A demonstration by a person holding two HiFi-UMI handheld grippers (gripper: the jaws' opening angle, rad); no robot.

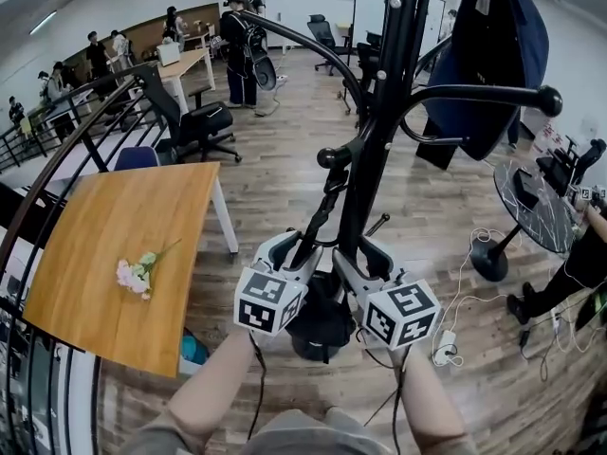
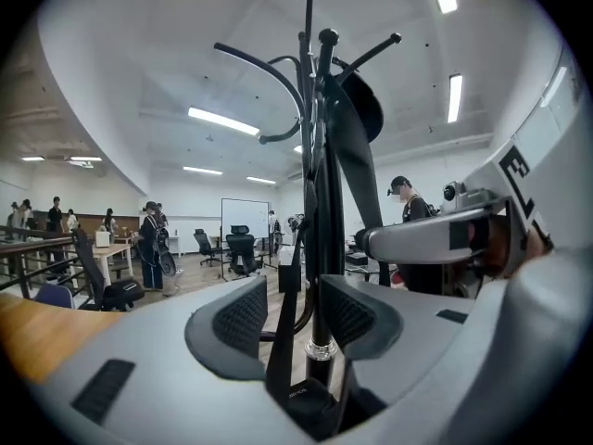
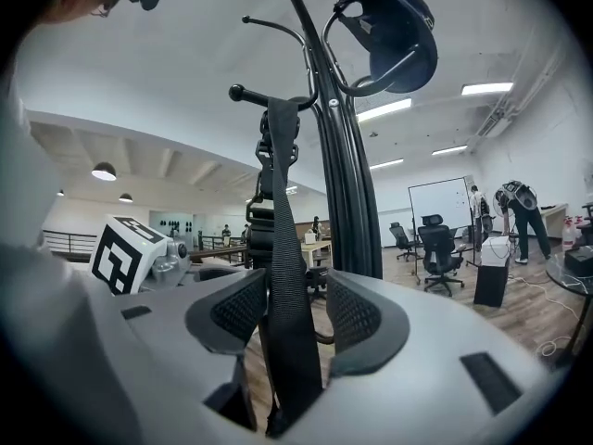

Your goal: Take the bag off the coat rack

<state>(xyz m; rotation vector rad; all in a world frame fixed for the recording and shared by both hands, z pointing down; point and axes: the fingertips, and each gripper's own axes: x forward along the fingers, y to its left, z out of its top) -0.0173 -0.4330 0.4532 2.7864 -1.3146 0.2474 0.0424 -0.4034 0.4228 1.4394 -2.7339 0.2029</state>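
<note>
I see my left tool and right tool both wide, bag strap between, beside the coat rack; tabletop edge well left of it.

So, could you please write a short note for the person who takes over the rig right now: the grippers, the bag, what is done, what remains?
Left gripper: open; the bag's black webbing strap runs between its jaws and is not pinched.
Right gripper: open; the strap is between its jaws too, not clamped.
Black fabric bag: hangs low beside the pole of the black metal coat rack, with its strap over a knobbed hook.
Done: both grippers are placed around the strap.
Left: close on the strap, lift it over the hook, carry the bag clear.
</note>
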